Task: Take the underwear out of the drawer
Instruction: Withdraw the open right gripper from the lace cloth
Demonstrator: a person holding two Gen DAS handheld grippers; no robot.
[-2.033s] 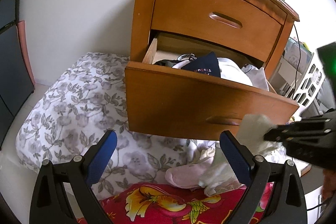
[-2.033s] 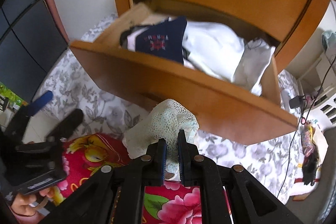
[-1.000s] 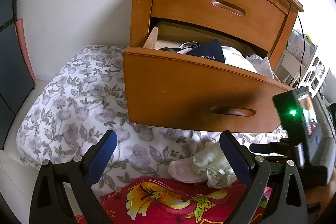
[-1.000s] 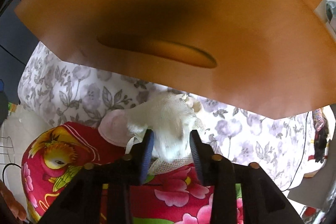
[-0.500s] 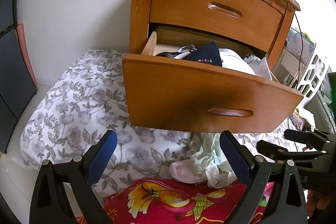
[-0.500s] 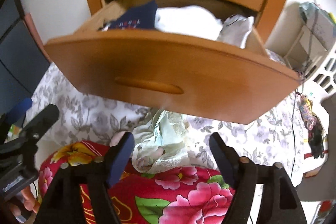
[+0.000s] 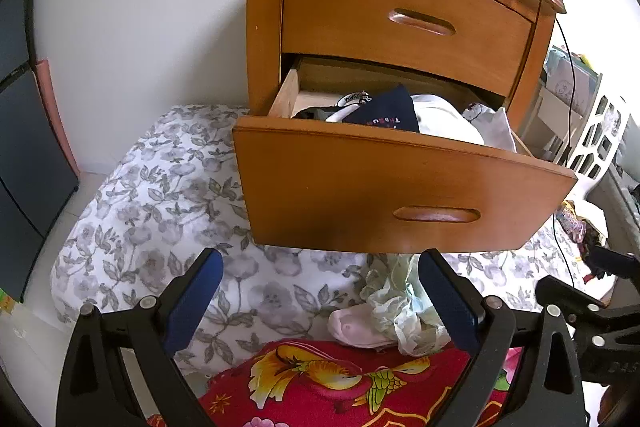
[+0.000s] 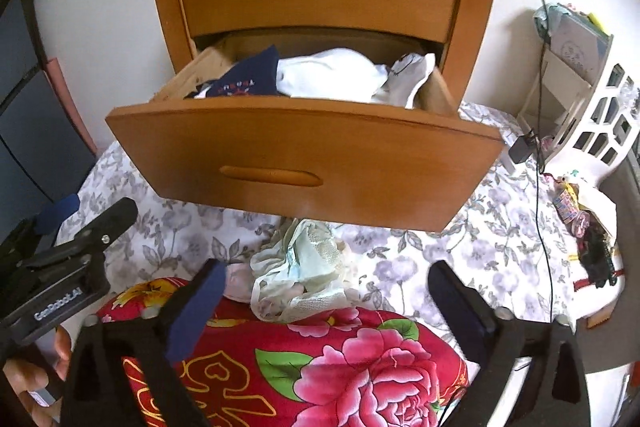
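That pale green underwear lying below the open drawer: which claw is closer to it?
Hard to call; the right, if either. The pale green underwear lies ahead between the right claw's opening, empty jaws. The open left claw has it by its right finger.

We can read "GenRobot.AI" in white on the black body of the left gripper (image 8: 86, 227), at about 9 o'clock in the right wrist view. The lettering on the navy garment (image 8: 244, 77) shows reversed, not legible to us.
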